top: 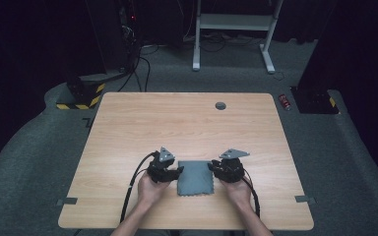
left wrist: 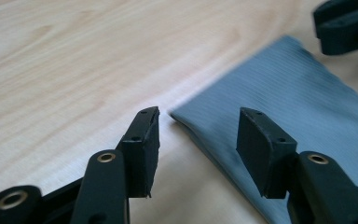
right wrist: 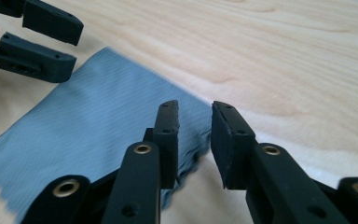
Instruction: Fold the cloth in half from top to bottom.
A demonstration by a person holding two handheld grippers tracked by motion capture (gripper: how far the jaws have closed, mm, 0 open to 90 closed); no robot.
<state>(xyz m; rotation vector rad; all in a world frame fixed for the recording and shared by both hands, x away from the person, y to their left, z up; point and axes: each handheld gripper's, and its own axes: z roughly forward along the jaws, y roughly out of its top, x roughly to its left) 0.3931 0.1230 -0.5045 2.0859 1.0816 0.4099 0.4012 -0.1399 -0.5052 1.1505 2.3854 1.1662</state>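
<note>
High view: cloth (top: pixel 195 178) lies flat, squarish.

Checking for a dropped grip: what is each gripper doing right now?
Left gripper: open, holding nothing, jaws astride a corner of the grey cloth.
Right gripper: open, holding nothing, at the cloth's edge.

The grey cloth (left wrist: pixel 303 112) runs off frame — its far edge blurred.

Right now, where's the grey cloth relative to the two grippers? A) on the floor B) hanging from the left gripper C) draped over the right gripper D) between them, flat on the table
D: the grey cloth lies flat on the table, between the left gripper and the right gripper.
</note>
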